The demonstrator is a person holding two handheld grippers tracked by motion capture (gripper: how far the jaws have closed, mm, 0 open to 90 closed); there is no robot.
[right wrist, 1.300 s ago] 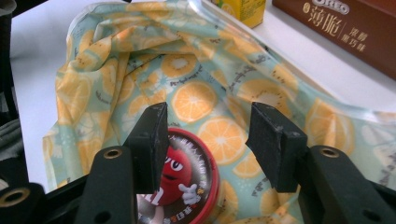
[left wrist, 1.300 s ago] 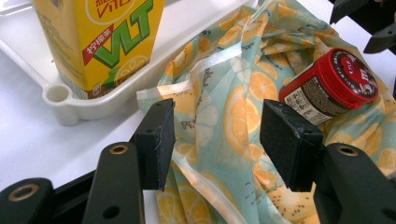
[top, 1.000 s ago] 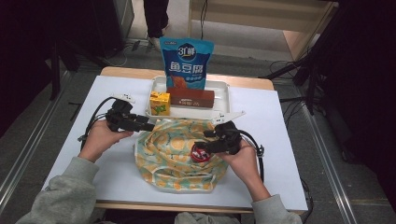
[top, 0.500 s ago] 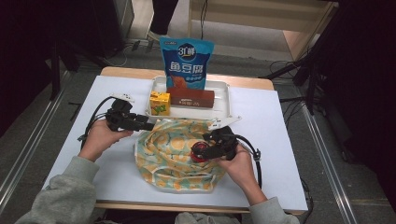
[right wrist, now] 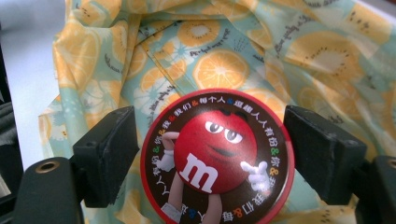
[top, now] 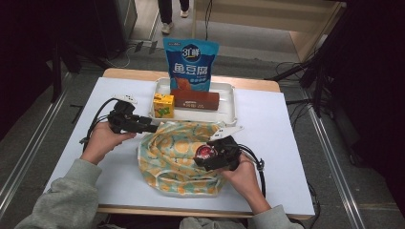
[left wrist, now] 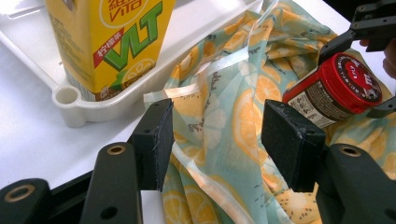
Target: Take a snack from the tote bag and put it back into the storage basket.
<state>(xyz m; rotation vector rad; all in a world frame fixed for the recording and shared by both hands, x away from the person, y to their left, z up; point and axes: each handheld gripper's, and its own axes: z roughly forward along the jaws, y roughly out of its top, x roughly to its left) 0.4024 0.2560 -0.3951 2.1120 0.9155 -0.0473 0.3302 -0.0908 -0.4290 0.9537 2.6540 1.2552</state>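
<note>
Right gripper view: the right gripper (right wrist: pixel 219 154) has just been opening, its fingers spread beside the candy tub (right wrist: pixel 217 158), freeing it onto the fruit-print bag (right wrist: pixel 224 65). Left gripper (left wrist: pixel 215 140), fingers spread, straddles the bag's left edge, unpinched.

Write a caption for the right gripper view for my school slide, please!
Right gripper, jaws open on either side of a red-lidded M&M's tub, over a lemon-print bag.
</note>
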